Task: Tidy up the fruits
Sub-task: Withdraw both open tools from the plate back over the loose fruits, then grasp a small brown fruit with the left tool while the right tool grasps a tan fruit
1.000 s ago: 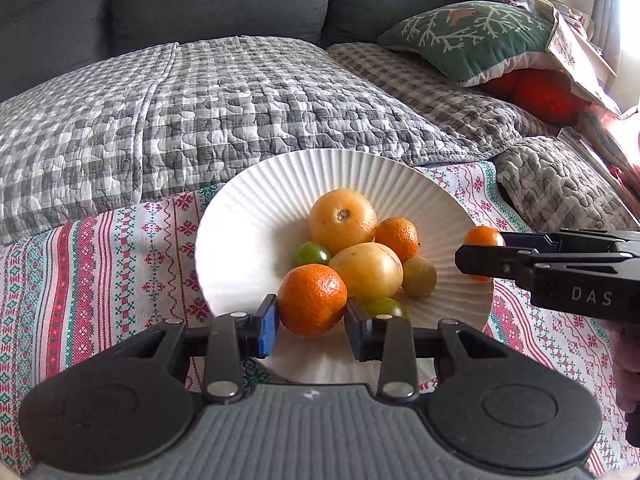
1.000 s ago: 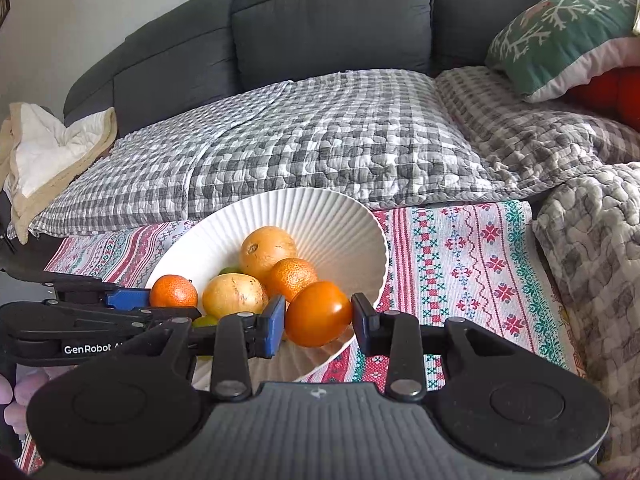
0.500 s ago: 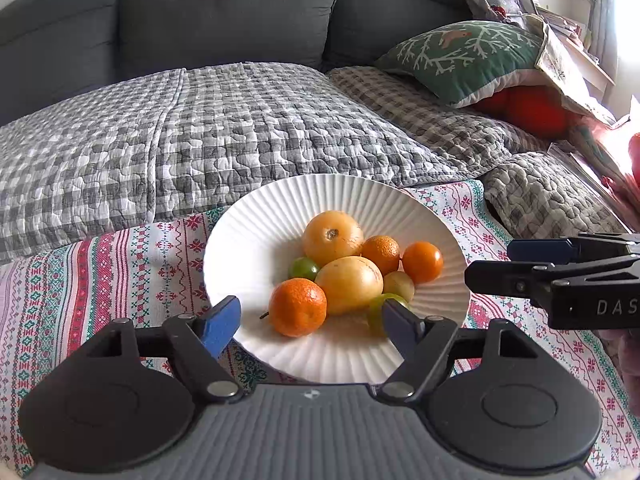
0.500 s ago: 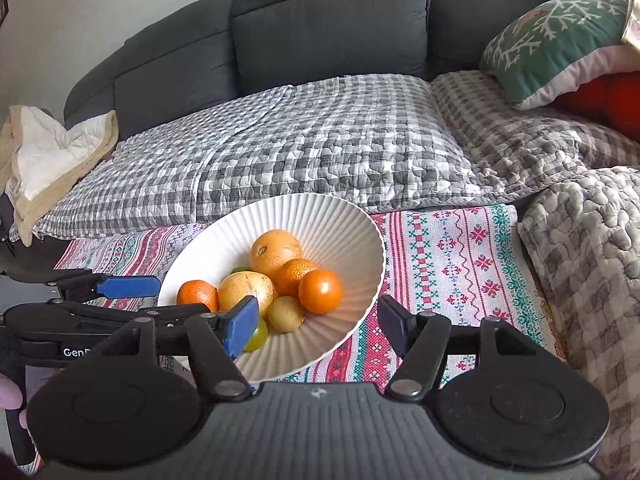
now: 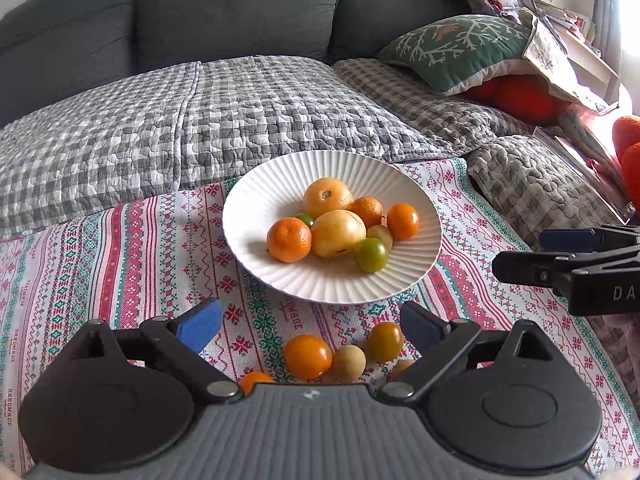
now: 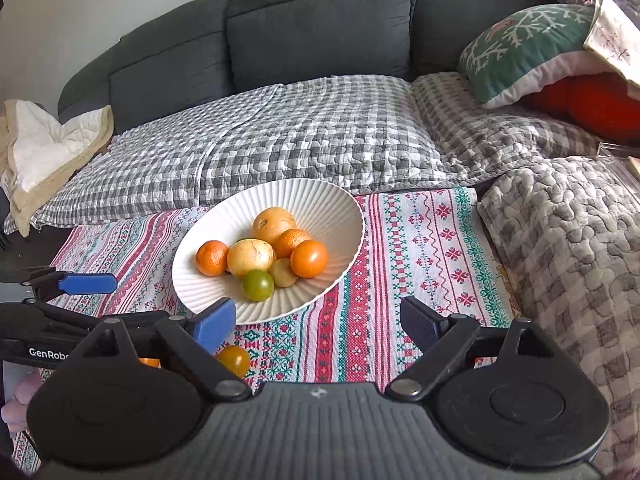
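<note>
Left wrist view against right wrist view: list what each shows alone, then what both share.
Only the left wrist view: a cluster of loose fruit on the cloth just ahead of the open, empty left claw, plus shelves at far right.

Only the right wrist view: a cream blanket on the sofa's left end, and the right claw from behind, open and empty.

Both: the white bowl holding eight fruits, the patterned cloth, the checked quilt, the green pillow.
</note>
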{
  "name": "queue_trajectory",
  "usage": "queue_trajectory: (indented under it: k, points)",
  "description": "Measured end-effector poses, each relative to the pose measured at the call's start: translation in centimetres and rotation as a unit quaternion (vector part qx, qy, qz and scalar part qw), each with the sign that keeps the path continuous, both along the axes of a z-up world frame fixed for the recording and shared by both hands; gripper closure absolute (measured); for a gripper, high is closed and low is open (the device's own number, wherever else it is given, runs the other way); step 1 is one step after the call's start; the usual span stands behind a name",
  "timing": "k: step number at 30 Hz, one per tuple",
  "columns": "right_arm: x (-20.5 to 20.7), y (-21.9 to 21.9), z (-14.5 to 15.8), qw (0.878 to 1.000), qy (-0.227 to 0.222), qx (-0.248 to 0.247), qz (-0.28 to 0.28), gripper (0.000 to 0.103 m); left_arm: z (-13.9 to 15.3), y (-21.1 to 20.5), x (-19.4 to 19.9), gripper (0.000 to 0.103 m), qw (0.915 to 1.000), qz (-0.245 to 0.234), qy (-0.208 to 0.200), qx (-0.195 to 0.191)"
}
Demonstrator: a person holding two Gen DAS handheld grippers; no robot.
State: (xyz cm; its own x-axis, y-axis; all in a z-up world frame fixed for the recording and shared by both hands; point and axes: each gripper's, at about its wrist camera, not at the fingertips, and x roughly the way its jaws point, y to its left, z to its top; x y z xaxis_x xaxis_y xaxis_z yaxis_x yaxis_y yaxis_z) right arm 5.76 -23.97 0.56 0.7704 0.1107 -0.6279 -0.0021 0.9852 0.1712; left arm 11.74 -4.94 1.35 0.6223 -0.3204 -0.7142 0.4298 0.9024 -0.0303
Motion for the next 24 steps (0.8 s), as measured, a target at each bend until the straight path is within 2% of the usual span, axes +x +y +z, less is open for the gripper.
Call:
queue_trajectory:
  k: [4,9,15,19,24]
  points:
    - [-1.2,0.8,0.2,1.000,0.001,-0.011,0.005,0.012,0.3,0.6,-1.2,0.011,0.9998,0.016,0.008,-0.008]
    - [-2.7,2.0,0.9,1.000,-0.002,-0.024,0.008,0.008,0.9,0.8,-3.1,0.009,0.9992,0.031,-0.001,0.025]
    - [-4.0,2.7,1.4,1.000,-0.005,-0.020,-0.001,0.005,1.1,1.5,-4.8,0.009,0.9985,0.044,0.009,0.029]
    - [-4.7,3.2,1.2,1.000,-0.006,-0.027,-0.013,0.004,0.5,1.6,-6.0,0.009,0.9974,0.051,0.026,0.043]
    - [-5.6,4.1,0.4,0.999,-0.010,-0.036,-0.014,0.001,-1.4,1.7,-6.8,0.009,0.9919,0.079,0.083,0.055]
